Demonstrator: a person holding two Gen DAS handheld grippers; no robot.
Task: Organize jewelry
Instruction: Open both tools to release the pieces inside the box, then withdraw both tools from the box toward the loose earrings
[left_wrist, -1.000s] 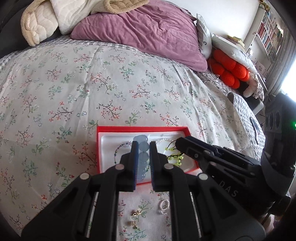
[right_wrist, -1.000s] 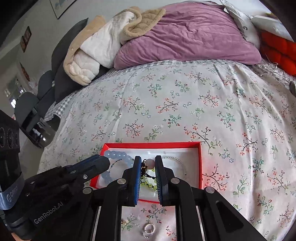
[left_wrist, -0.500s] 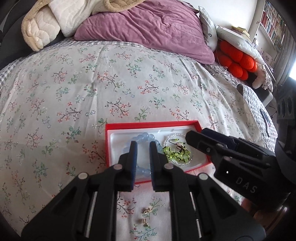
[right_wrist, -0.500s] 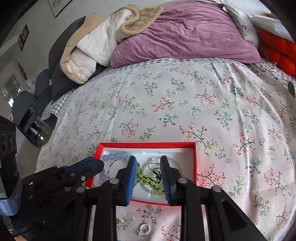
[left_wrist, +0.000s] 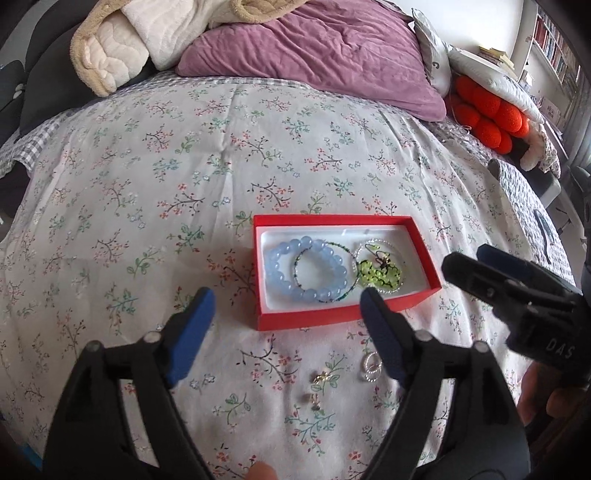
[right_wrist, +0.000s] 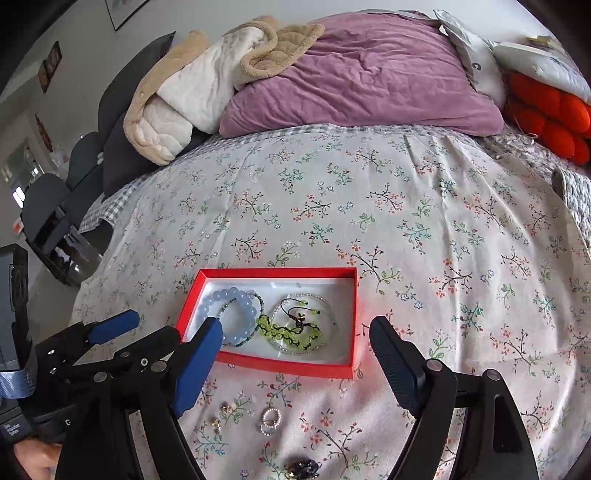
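A red box (left_wrist: 306, 316) (right_wrist: 284, 366) with a white lining lies on the floral bedspread. In it are a pale blue bead bracelet (left_wrist: 280, 280) (right_wrist: 242, 308), a thin dark bead ring (left_wrist: 300, 263), a green bead bracelet (left_wrist: 380, 276) (right_wrist: 291, 332) and a silver bracelet (right_wrist: 310, 297). My left gripper (left_wrist: 284, 301) is open and empty, just in front of the box. My right gripper (right_wrist: 295, 328) is open and empty over the box's near side. On the cloth before the box lie silver rings (left_wrist: 372, 365) (right_wrist: 270, 419) and small gold earrings (left_wrist: 320, 377) (right_wrist: 221, 415).
A dark jewelry piece (right_wrist: 303, 468) lies at the near edge of the right wrist view. A purple pillow (left_wrist: 314, 51) (right_wrist: 365, 85), a beige blanket (left_wrist: 110, 51) and red cushions (left_wrist: 487, 114) lie at the far end of the bed.
Both grippers have opened wide and drawn back from the box. The blue bracelet and the green bracelet now lie free in the box.
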